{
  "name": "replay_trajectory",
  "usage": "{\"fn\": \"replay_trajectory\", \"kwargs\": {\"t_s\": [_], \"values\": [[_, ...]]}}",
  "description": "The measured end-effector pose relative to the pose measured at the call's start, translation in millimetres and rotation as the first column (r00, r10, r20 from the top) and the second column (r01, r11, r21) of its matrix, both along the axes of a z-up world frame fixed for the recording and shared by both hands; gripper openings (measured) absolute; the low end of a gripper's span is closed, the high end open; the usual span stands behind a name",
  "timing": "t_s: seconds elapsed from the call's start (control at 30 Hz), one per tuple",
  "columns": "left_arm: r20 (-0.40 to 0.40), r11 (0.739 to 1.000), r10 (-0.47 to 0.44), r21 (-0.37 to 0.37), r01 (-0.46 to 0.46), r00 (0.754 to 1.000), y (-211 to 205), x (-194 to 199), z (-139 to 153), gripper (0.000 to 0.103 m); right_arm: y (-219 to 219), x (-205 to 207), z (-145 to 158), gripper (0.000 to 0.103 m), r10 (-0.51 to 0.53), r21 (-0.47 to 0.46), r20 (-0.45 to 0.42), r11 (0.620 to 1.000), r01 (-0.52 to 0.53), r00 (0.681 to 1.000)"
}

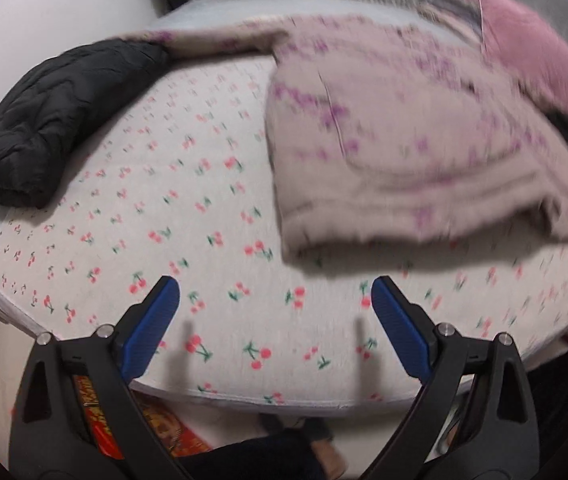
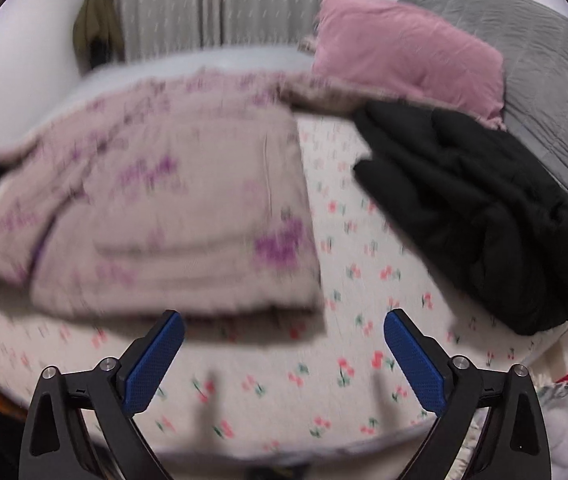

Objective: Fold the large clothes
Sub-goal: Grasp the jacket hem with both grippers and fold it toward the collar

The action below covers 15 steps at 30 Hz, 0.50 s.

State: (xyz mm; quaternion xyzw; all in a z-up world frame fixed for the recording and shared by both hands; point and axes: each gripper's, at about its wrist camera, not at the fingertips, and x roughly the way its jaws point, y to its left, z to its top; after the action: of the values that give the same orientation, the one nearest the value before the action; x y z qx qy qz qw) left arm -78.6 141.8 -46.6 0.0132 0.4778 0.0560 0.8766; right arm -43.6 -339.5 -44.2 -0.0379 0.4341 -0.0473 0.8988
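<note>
We treat the pale floral garment [image 1: 416, 140] as soft, thick and limp: it will sag, so we judge its near folded edge or corners the best hold. It lies on the cherry-print bed sheet [image 1: 188, 208], beyond both sets of fingers. The left gripper [image 1: 276, 300] and right gripper [image 2: 284, 332] stand wide apart, empty, above the sheet just short of that edge.

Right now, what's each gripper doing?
Left gripper: open, holding nothing.
Right gripper: open, holding nothing.
</note>
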Motion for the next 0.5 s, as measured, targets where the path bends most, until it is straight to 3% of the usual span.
{"fn": "replay_trajectory", "kwargs": {"t_s": [0.1,0.17,0.23,0.27,0.37,0.43,0.5], "values": [[-0.038,1.000,-0.010,0.019,0.011,0.999,-8,12,-10,0.097,6,8,-16,0.089,0.010,-0.020,-0.078,1.000,-0.012,0.997],[-0.052,1.000,0.010,-0.001,-0.010,0.999,-7,22,-13,0.097,1,17,-23,0.080,0.003,0.077,-0.101,0.997,0.005,0.995],[-0.043,0.998,0.035,-0.052,-0.037,0.998,-4,33,-13,0.093,-7,27,-25,0.061,-0.003,0.195,-0.114,0.980,0.025,0.993],[-0.034,0.996,0.046,-0.076,-0.048,0.998,-4,36,-12,0.090,-11,30,-24,0.061,-0.016,0.227,-0.117,0.973,0.042,0.993],[-0.018,0.985,0.081,-0.154,-0.083,0.997,-1,48,-10,0.073,-30,36,-23,0.058,-0.059,0.401,-0.110,0.911,0.099,0.992],[-0.030,0.976,0.093,-0.195,-0.097,0.995,-2,56,-15,0.052,-41,38,-26,0.052,-0.088,0.483,-0.123,0.865,0.137,0.989],[-0.041,0.973,0.111,-0.200,-0.117,0.993,-4,61,-19,0.048,-47,42,-31,0.049,-0.116,0.526,-0.140,0.832,0.173,0.983]]}}
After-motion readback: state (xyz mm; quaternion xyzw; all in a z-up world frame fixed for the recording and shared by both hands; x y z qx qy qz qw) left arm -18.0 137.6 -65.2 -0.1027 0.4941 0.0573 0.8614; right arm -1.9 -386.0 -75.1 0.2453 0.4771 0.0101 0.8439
